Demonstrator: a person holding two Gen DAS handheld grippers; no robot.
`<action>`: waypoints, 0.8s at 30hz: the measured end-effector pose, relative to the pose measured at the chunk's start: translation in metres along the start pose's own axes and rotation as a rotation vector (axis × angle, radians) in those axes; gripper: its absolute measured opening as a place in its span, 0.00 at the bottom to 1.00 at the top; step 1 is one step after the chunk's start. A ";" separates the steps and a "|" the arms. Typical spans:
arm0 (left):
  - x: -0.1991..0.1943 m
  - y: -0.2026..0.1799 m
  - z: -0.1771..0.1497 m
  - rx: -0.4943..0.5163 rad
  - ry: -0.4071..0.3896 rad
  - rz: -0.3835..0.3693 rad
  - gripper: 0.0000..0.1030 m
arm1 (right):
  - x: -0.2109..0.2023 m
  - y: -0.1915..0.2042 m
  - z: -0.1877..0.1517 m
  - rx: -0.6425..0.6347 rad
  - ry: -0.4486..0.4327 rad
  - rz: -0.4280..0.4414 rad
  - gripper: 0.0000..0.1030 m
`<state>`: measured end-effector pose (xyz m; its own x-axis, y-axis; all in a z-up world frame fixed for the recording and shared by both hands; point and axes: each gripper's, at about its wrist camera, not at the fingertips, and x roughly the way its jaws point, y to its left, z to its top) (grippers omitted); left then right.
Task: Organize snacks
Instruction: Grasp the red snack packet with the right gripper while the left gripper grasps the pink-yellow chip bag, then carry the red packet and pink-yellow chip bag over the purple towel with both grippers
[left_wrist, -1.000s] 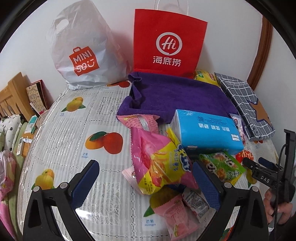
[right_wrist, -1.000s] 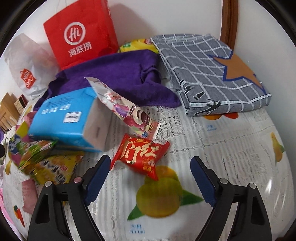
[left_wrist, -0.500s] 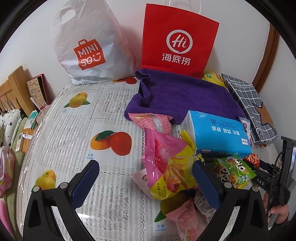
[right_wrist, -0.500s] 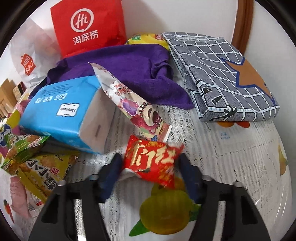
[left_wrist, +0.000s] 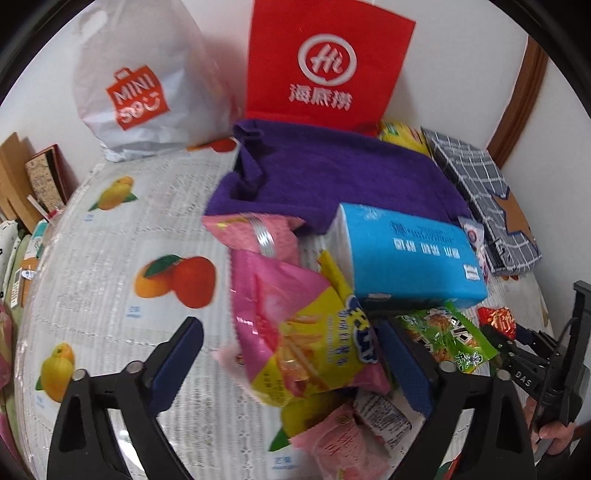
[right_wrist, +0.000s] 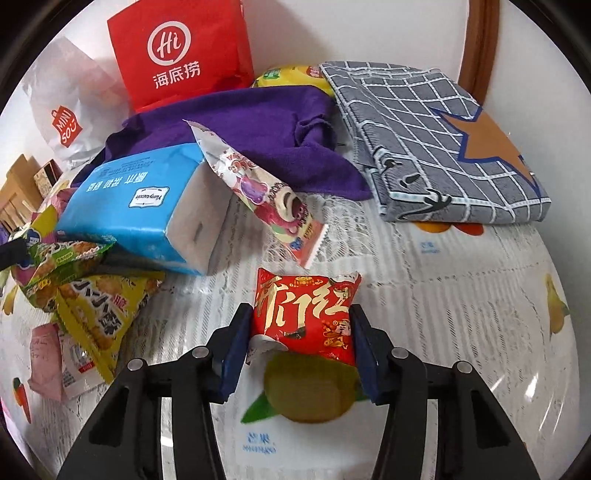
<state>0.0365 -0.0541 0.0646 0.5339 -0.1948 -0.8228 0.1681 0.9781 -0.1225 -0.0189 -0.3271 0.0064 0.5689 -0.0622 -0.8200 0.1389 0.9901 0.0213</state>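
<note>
The right gripper (right_wrist: 301, 343) pinched a red packet (right_wrist: 306, 317) between its blue pads, one pad pressed to each side; the packet seemed lifted just clear of the fruit-print cloth (right_wrist: 461, 314), though the blur beneath it made that hard to judge. At 12 o'clock from the packet lay a bear-print pouch (right_wrist: 266, 199), leaning on a blue tissue pack (right_wrist: 147, 206) at 10 o'clock. Further out at 12 sat a purple towel (right_wrist: 266, 122), with a grey checked cloth (right_wrist: 436, 147) at 2 o'clock and a red bag (right_wrist: 177, 55) against the wall at 11. At 9 o'clock a green packet (right_wrist: 59, 266) overlapped a yellow one (right_wrist: 99, 314).

The left gripper (left_wrist: 291, 363) was spread wide, holding nothing, its pads either side of a pink-yellow bag (left_wrist: 295, 332). A pink pouch (left_wrist: 255, 236) lay at 12 o'clock from it, the tissue pack at 1 o'clock, and a white bag (left_wrist: 147, 85) stood far off at 11. At 3 o'clock, the red packet showed in the right gripper.
</note>
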 end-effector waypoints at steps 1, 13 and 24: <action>0.003 -0.002 0.000 0.004 0.008 -0.003 0.86 | -0.001 0.000 0.000 0.001 0.002 -0.003 0.50; -0.001 -0.011 0.000 0.028 0.023 -0.032 0.46 | -0.022 -0.005 -0.002 0.009 -0.023 -0.009 0.50; -0.044 -0.007 -0.001 0.035 -0.045 -0.066 0.42 | -0.057 0.007 0.002 0.006 -0.087 -0.001 0.50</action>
<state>0.0106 -0.0524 0.1009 0.5570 -0.2630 -0.7878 0.2325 0.9600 -0.1561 -0.0484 -0.3164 0.0547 0.6368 -0.0737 -0.7675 0.1443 0.9892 0.0247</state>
